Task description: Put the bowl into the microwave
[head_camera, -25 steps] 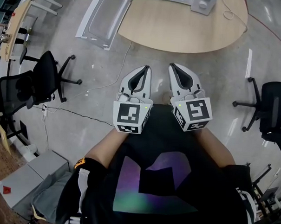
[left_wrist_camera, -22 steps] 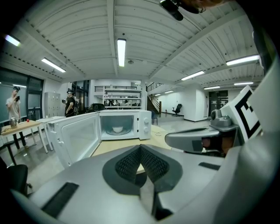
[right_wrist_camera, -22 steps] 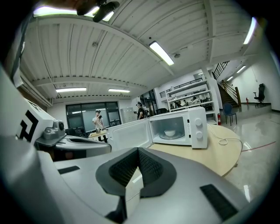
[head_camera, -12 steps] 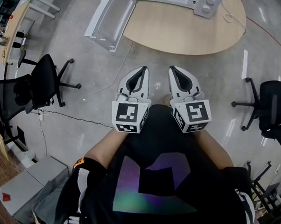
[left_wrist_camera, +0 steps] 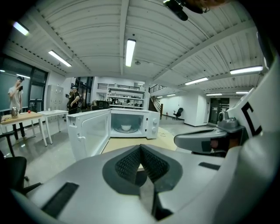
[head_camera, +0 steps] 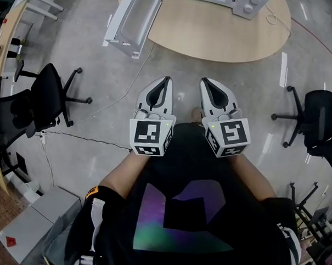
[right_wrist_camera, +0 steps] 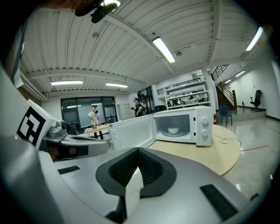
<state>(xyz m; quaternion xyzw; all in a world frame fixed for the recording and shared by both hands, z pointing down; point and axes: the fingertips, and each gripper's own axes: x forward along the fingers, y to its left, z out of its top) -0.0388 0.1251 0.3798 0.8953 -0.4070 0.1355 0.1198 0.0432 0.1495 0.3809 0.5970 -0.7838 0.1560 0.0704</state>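
Bowl [left_wrist_camera: 126,127] sits inside the microwave [left_wrist_camera: 153,124], door open, at the worktop's [head_camera: 222,33] far edge. We hold left tongs [head_camera: 166,80] and right tongs [head_camera: 204,81] closed, empty, side by side, well short of it.

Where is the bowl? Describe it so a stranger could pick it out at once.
Find the round wooden table; a white microwave stands on it with its door swung wide open on the left side. The bowl sits in the middle of the open cavity: small, white, and the only thing inside the microwave.
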